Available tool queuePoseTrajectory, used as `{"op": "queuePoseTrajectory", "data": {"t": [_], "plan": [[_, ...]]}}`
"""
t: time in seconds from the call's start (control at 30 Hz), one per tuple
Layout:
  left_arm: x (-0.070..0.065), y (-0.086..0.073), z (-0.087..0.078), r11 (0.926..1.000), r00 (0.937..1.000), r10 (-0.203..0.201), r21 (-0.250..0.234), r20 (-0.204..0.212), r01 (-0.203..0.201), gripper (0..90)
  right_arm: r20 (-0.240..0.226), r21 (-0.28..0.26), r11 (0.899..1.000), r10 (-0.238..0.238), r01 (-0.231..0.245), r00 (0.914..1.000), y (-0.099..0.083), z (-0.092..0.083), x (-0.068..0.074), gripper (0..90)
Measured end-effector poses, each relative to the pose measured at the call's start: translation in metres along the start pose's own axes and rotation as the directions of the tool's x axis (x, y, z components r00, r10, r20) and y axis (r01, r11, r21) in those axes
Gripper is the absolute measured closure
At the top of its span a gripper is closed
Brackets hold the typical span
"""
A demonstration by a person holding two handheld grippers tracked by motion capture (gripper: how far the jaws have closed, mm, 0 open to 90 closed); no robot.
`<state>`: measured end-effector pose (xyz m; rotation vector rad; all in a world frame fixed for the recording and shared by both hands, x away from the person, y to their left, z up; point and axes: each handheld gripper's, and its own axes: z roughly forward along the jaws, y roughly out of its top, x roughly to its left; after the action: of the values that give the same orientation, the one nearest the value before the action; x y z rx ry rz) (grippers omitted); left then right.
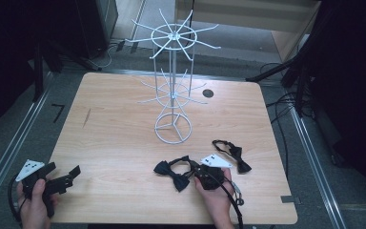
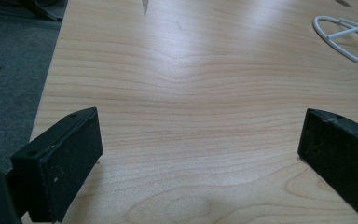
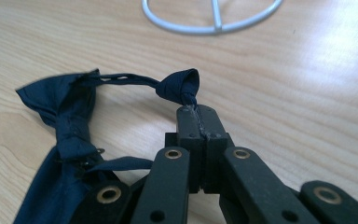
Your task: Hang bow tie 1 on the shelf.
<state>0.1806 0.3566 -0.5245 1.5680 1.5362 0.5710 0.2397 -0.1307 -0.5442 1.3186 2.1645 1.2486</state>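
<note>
— So what's the count on that table (image 1: pixel 124 143)?

— Two bow ties: one dark one (image 1: pixel 174 171) near the front edge, and a second bow tie (image 1: pixel 233 153) off to its right.

— And the white wire thing?

— One wire rack (image 1: pixel 173 86), standing toward the back. Two tiers of prongs on it, plus one ring base.

— Grippers?

— Two, one per hand: left gripper (image 1: pixel 69 174) and right gripper (image 1: pixel 198 170). Two hands, so one person.

— Tables?

— Just one.

Two bow ties (image 1: pixel 172 171) (image 1: pixel 232 152) lie before the rack (image 1: pixel 172 129).
</note>
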Motion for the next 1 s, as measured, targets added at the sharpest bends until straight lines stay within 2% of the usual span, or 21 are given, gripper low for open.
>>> {"op": "queuePoseTrajectory", "data": {"t": [0.03, 0.23, 0.3, 0.37, 0.47, 1.0], "plan": [[0.0, 0.0, 0.0, 1.0, 1.0, 0.001, 0.002, 0.0, -0.001, 0.0, 0.0, 0.0, 1.0, 0.0, 0.0, 1.0, 0.0, 0.0, 0.0, 90.0], [0.0, 0.0, 0.0, 1.0, 1.0, 0.002, 0.002, -0.002, -0.002, 0.0, 0.015, -0.081, 0.996, -0.021, 0.022, 0.9997, 0.008, -0.011, 0.004, 90.0], [0.0, 0.0, 0.0, 1.0, 1.0, 0.003, 0.002, -0.004, -0.003, 0.0, 0.018, -0.119, 0.992, -0.042, 0.044, 0.9989, 0.015, -0.018, 0.006, 90.0], [-0.001, 0.0, 0.0, 1.0, 1.0, 0.003, 0.0, -0.005, -0.003, 0.0, 0.017, -0.126, 0.991, -0.046, 0.048, 0.9988, 0.018, -0.021, 0.007, 90.0], [0.0, 0.0, 0.0, 1.0, 1.0, 0.003, 0.002, -0.004, -0.003, 0.0, 0.021, -0.163, 0.984, -0.067, 0.069, 0.9975, 0.024, -0.028, 0.01, 90.0], [-0.001, 0.0, 0.0, 1.0, 1.0, 0.005, 0.002, -0.004, -0.005, 0.0, 0.045, -0.249, 0.963, -0.093, 0.101, 0.9947, 0.054, -0.049, 0.009, 90.0]]}}
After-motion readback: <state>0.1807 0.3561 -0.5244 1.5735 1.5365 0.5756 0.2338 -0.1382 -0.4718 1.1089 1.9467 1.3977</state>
